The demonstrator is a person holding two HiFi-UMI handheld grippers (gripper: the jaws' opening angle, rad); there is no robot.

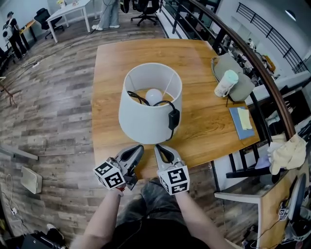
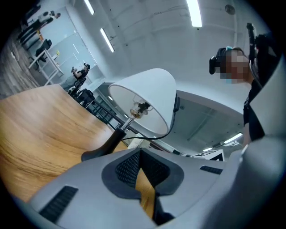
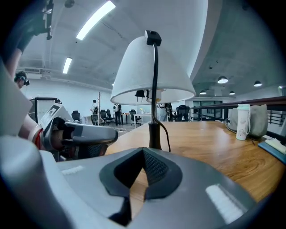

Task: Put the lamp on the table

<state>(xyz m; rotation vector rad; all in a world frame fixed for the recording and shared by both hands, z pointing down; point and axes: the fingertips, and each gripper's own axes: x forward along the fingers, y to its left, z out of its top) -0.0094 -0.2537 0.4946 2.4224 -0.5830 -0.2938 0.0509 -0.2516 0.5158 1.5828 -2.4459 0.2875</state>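
Note:
A white-shaded lamp stands upright on the wooden table, near its front edge. Its bulb shows inside the shade, and a black cord with a switch hangs down the shade's near side. In the right gripper view the lamp rises on a dark stem; in the left gripper view the lamp shows from below. My left gripper and right gripper hover side by side just in front of the lamp, both shut and empty, touching nothing.
A grey bag with a pale bottle sits at the table's right edge, beside a blue notebook. A black railing runs along the right. Office chairs and a white desk stand far back on the wood floor.

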